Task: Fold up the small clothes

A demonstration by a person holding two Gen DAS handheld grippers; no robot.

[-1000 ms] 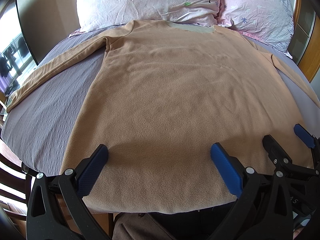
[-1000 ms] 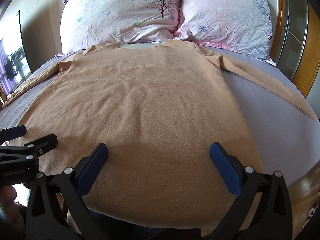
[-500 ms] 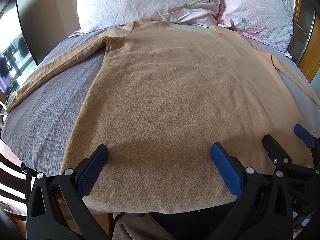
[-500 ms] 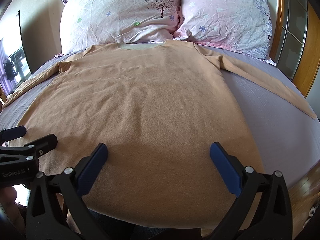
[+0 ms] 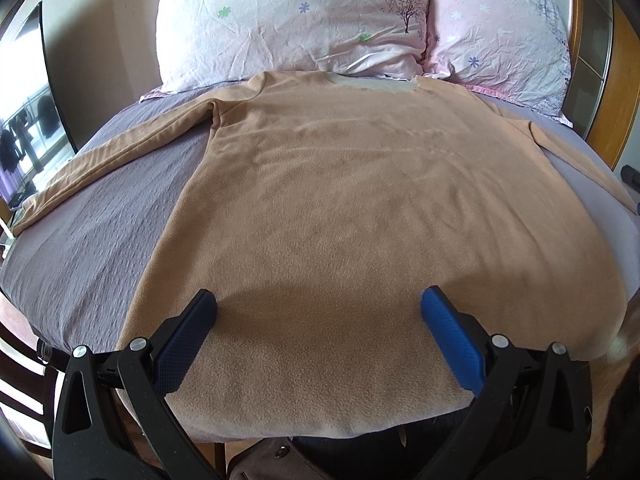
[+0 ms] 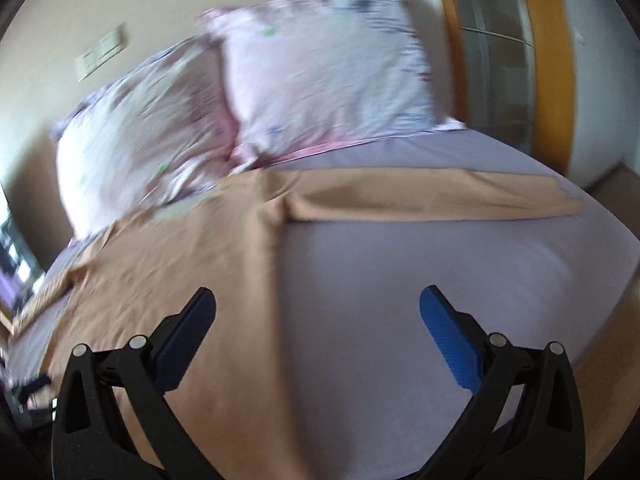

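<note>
My left gripper and right gripper both gaped wide, empty, above the tan sweater (right view blurred, perhaps beside its edge).

Left gripper and right gripper: jaws spread wide.

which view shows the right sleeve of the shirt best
The right wrist view. The right sleeve lies there stretched out flat across the bedsheet, seen whole from shoulder to cuff, though blurred. The left wrist view is sharper but shows only a strip of that sleeve running off at the frame's right edge.
</note>
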